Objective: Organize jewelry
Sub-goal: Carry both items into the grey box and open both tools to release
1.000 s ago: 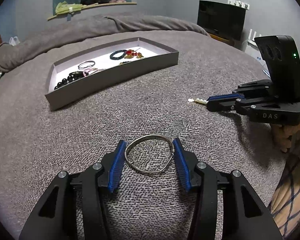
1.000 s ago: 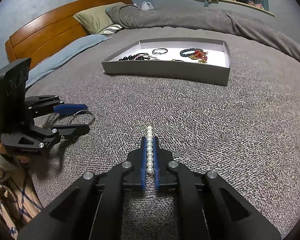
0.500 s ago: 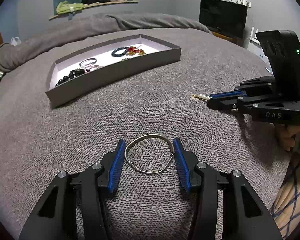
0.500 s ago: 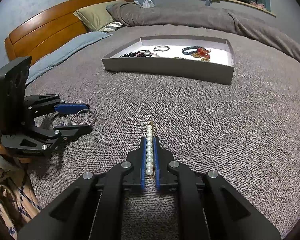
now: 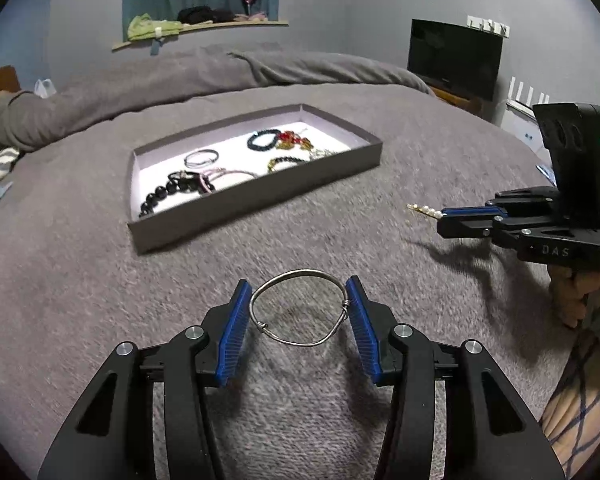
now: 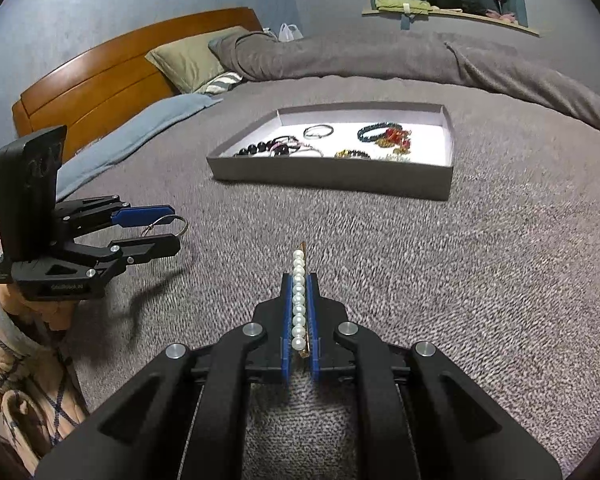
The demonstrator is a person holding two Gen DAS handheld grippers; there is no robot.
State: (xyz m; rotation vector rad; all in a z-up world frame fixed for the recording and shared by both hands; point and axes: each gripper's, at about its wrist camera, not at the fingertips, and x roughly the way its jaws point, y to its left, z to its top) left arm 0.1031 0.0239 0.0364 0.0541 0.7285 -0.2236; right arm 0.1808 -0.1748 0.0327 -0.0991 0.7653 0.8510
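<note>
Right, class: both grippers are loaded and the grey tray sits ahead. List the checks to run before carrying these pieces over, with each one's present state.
1. Left gripper shut on the thin silver wire bangle: ok.
2. Right gripper shut on the pearl-lined gold hair clip: ok.
3. Bangle lifted off the grey blanket, shadow beneath: ok.
4. Shallow grey cardboard tray has bare white floor free: ok.
5. Path between the grippers and the tray unobstructed: ok.
6. How firmly the bangle is held: cannot tell.

"DAS" on the right gripper [image 5: 444,213] body
</note>
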